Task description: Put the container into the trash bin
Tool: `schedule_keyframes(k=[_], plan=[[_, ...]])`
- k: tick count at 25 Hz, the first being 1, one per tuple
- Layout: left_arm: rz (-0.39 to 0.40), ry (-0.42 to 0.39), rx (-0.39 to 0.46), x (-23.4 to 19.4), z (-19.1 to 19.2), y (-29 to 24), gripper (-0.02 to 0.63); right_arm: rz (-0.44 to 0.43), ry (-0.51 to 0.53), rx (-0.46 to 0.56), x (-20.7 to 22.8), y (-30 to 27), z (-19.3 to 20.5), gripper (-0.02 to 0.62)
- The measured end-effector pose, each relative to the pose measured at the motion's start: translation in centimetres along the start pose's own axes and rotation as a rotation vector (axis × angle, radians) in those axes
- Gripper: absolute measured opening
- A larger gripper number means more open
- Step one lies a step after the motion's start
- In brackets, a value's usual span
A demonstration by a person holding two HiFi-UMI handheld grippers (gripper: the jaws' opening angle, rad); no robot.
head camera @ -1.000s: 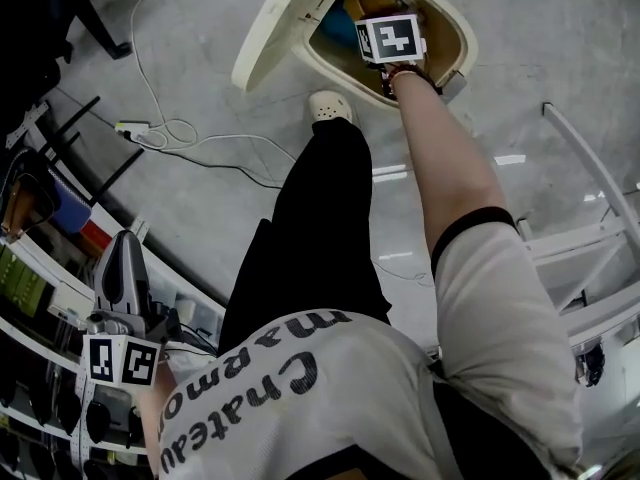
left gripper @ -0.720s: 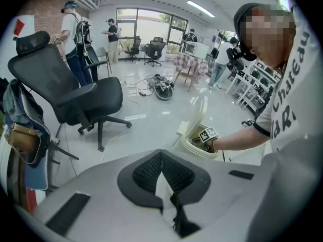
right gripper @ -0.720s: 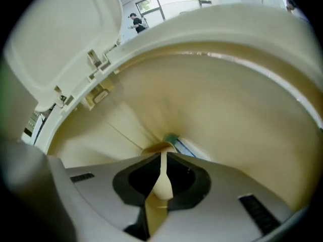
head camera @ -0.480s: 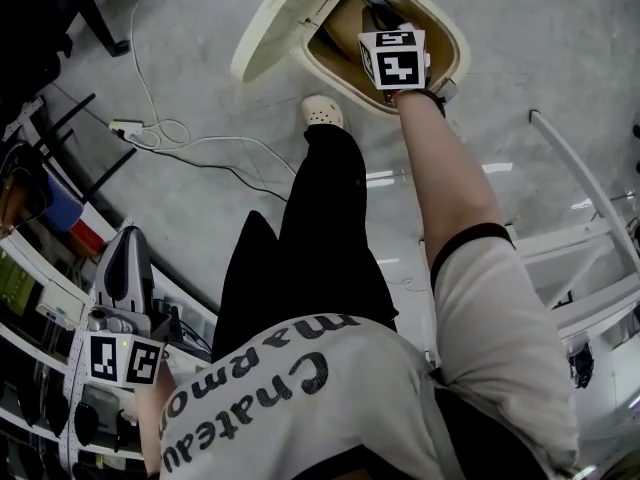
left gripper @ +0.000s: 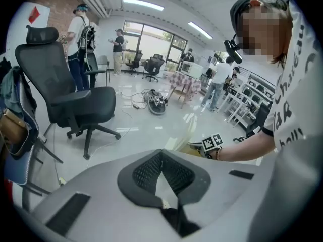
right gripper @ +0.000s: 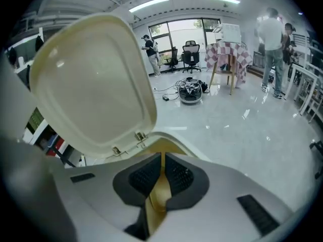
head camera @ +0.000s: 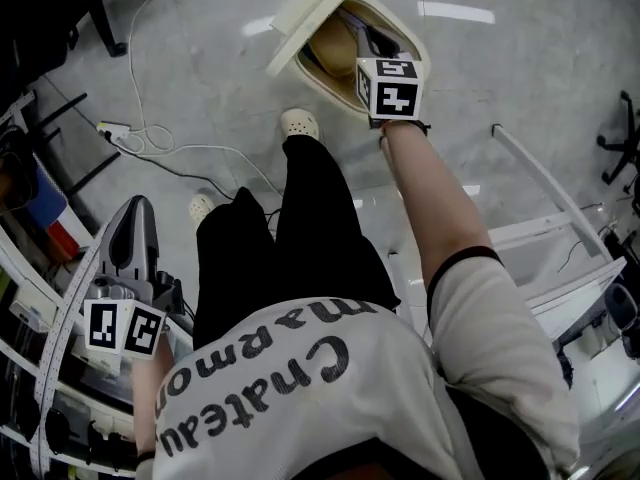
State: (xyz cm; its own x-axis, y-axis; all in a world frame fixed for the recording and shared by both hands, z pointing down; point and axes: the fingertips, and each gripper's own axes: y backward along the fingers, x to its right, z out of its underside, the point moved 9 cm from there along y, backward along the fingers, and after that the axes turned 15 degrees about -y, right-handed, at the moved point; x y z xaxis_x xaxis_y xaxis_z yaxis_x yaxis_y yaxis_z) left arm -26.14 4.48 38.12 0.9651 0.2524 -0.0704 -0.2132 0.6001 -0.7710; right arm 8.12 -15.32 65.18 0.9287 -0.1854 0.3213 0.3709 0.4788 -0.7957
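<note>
Here, the cream trash bin [head camera: 322, 83] stands on the grey floor [head camera: 520, 68] at the upper middle of the head view, its lid [head camera: 305, 18] swung up to the left. Your right gripper [right gripper: 162, 158] hangs just over the bin's mouth, jaws together with nothing between them, only tan lining showing past the tips. The container can't be made out inside. Your left gripper [left gripper: 161, 155], lower left by the shelves [head camera: 30, 408], is likewise closed and empty.
</note>
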Motion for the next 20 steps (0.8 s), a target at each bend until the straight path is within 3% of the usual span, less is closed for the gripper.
schedule_keyframes(k=[4,9,13,17,20], plan=[[0.031,-0.018,0.116,1.4,-3.2,1.0,0.023,-0.018,-0.111,0.009,-0.5,6.8,-1.3,0.035],[0.067,0.008,0.277,2.5,-7.3,3.6,0.023,-0.019,-0.339,0.086,-2.6,15.6,-3.2,0.035],[0.102,-0.013,0.434,3.4,-11.4,4.3,0.023,-0.107,-0.481,0.185,-5.2,21.3,-6.6,0.035],[0.110,0.015,0.515,4.2,-14.1,6.1,0.023,-0.242,-0.480,0.307,-8.2,27.9,-9.7,0.035],[0.142,0.025,0.622,4.5,-16.7,8.1,0.023,-0.303,-0.441,0.438,-10.6,32.2,-12.9,0.035]])
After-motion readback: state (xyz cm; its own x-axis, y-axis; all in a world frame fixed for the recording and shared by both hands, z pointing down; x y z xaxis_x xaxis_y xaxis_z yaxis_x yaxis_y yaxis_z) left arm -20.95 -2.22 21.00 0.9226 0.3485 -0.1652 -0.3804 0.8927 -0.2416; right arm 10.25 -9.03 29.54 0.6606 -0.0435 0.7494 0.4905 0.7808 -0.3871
